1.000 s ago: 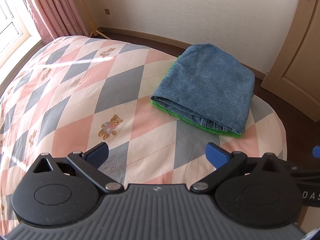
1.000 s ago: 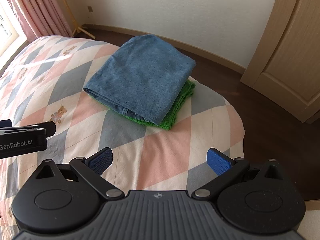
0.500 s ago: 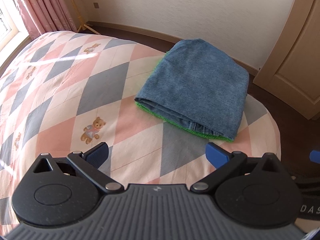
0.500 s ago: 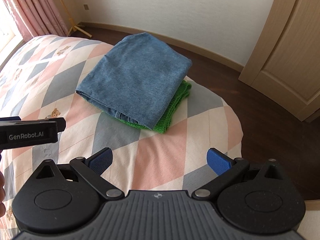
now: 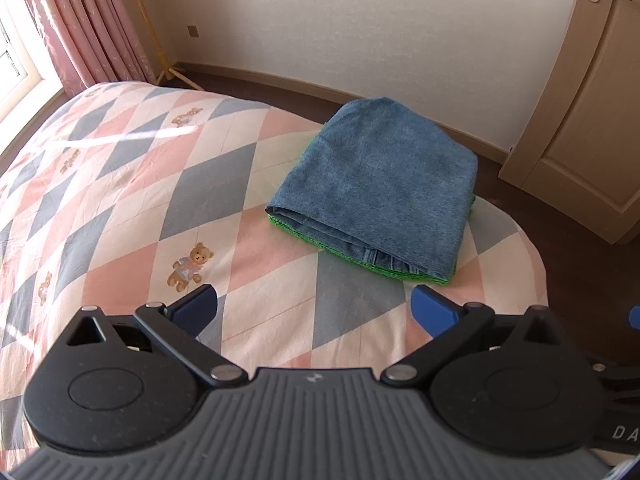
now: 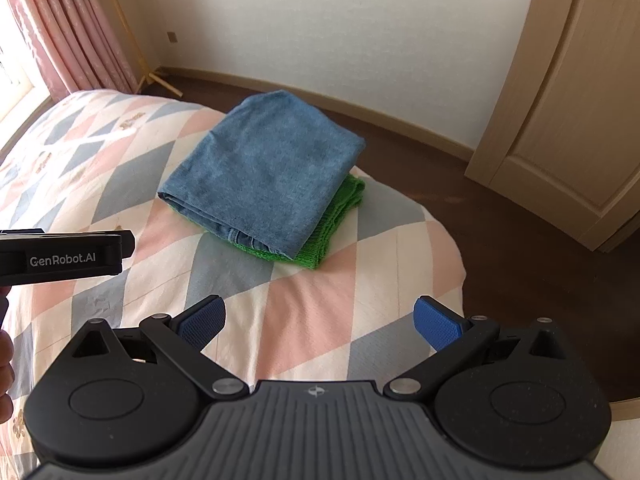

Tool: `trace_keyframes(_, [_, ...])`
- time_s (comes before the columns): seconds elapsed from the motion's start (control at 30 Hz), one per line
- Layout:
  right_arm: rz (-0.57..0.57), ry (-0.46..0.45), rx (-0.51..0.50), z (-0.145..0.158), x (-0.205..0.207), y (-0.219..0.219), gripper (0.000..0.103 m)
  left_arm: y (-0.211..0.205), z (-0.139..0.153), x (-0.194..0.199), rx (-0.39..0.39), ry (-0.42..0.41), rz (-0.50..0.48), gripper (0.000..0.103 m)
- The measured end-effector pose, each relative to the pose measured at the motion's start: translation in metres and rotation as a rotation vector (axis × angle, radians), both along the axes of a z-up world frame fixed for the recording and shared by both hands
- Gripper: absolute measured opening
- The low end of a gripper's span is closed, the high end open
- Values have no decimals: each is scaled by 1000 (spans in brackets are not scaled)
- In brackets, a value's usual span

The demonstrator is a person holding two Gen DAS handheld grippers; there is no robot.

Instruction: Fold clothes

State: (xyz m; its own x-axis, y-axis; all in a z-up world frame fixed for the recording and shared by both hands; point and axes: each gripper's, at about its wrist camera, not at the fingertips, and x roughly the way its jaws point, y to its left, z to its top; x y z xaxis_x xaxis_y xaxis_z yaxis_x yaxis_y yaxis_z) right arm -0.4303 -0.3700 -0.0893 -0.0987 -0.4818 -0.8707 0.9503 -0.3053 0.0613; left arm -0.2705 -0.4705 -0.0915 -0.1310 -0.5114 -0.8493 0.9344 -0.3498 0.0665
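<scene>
On pink-grey diamond-patterned bedspread (image 5: 168,200): folded blue denim garment (image 5: 380,192) stacked atop folded green knit garment (image 6: 336,224), near bed corner. Left gripper (image 5: 316,308) wide, empty. Right gripper (image 6: 320,318) wide, empty.

I am in a bedroom at home: a bed (image 5: 120,184) under a quilt (image 6: 304,304) of pink and grey diamonds printed with teddy bears (image 5: 191,266), pink curtains (image 5: 84,28) beside a bright window (image 5: 10,68), a wooden door (image 6: 568,92), and dark wood floor (image 6: 500,216).
</scene>
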Motion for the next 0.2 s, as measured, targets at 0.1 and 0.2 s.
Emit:
trace_keyframes(0.1, [4,5,-23,11,2,16,103,16,12,0,-25,12,-6,102])
trace_keyframes(0.2, [18,11,-48,20,3,31,103,35,24,1,-61,15,-1,102])
